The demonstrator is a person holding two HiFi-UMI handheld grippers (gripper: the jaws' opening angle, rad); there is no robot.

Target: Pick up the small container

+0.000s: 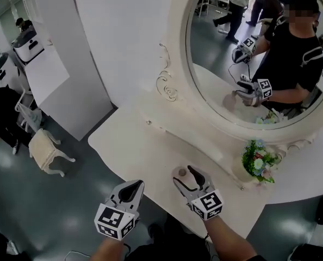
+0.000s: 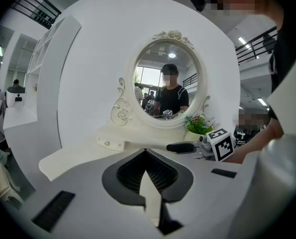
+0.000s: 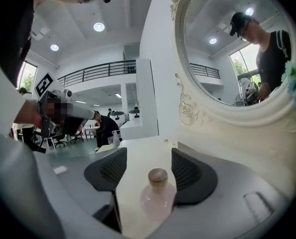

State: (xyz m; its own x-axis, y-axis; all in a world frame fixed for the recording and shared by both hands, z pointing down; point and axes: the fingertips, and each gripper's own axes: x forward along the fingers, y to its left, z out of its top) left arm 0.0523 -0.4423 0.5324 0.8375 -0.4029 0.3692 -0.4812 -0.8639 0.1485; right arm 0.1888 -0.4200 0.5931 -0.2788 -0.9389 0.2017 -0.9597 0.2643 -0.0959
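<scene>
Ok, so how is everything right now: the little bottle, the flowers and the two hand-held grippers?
small container, upright on the table, cap on, not gripped.
right hand-held gripper, open, jaws either side of the container.
left hand-held gripper, shut, empty.
flower pot, upright on the table.

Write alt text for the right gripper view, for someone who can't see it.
The right gripper, jaws open, straddles a small pink container with a round stopper, standing on a cream vanity table, pads not touching it. An ornate oval mirror rises at the right.
</scene>
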